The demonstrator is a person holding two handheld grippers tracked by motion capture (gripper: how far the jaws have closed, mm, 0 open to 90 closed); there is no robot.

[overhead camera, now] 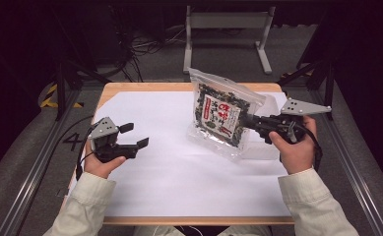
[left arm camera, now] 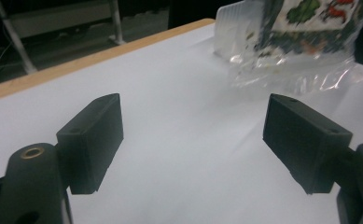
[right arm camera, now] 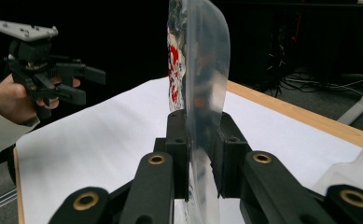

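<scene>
Clear plastic bag [overhead camera: 223,117] w/ a dark printed label hangs above the table's [overhead camera: 144,87] right half, tilted, lifted off the white sheet [overhead camera: 179,177]. Right gripper [overhead camera: 252,121] pinches its right edge; jaws shut tight on the film. Clear tray [overhead camera: 265,147] lies just beside the bag, under it. Left gripper [overhead camera: 135,135] is well apart at the left, low over the sheet, jaws wide w/ nothing between them.

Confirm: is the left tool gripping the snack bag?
No, the left tool hangs open over the white sheet, apart from the snack bag clamped by the right tool.
</scene>
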